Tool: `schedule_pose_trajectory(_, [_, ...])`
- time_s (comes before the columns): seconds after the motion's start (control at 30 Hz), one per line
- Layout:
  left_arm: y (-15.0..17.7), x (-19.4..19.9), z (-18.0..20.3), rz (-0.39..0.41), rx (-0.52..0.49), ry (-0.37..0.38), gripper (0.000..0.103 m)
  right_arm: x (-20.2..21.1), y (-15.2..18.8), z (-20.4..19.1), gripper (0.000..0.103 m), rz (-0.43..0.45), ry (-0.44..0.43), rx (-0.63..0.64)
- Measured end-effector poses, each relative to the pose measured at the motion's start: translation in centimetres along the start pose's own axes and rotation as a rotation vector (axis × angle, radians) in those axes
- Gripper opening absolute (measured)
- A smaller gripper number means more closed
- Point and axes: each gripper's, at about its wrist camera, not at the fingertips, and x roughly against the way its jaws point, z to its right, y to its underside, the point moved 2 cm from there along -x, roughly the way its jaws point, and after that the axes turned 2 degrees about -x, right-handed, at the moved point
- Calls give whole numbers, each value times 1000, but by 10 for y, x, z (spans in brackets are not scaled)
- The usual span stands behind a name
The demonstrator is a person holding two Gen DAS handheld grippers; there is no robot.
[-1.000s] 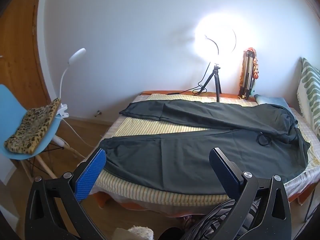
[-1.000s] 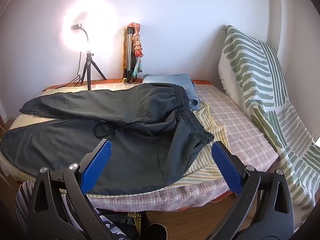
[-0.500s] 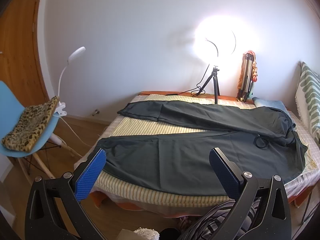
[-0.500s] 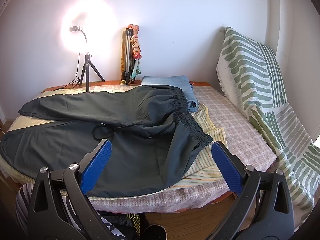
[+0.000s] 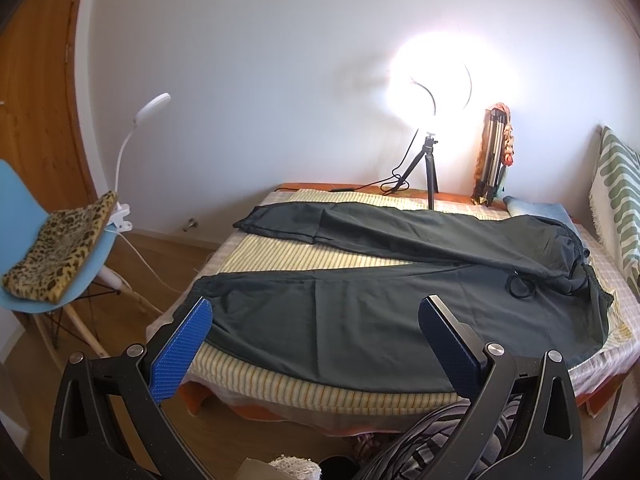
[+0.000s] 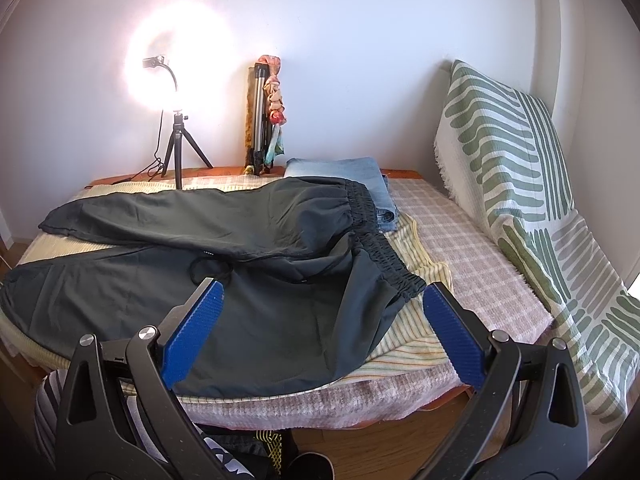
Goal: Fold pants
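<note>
Here the pants [image 5: 360, 312] lie spread on the bed [image 5: 304, 256], long axis left to right: cuffs left, waistband [image 6: 384, 248] right. Left hand-held gripper [image 5: 316, 344], released and empty, hangs off the near edge nearer the cuffs; right hand-held gripper [image 6: 324, 332], likewise released, is nearer the waistband.

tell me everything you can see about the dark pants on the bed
The pants are dark, greenish black, of thin, smooth-looking cloth. They lie unfolded across the bed, legs spread in a V: the cuffs point toward the chair side, the gathered elastic waistband toward the pillow side. A black drawstring loops loose near the crotch. The near leg's edge hangs slightly over the bed's front. The far hip seems to overlap the folded jeans. Neither open gripper touches them.
</note>
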Motion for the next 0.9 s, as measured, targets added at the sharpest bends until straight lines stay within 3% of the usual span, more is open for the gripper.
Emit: schedule_pose_trajectory(0.9, [0,1,0,-2,4,3,103,0,1,-4,102,3,-2,4])
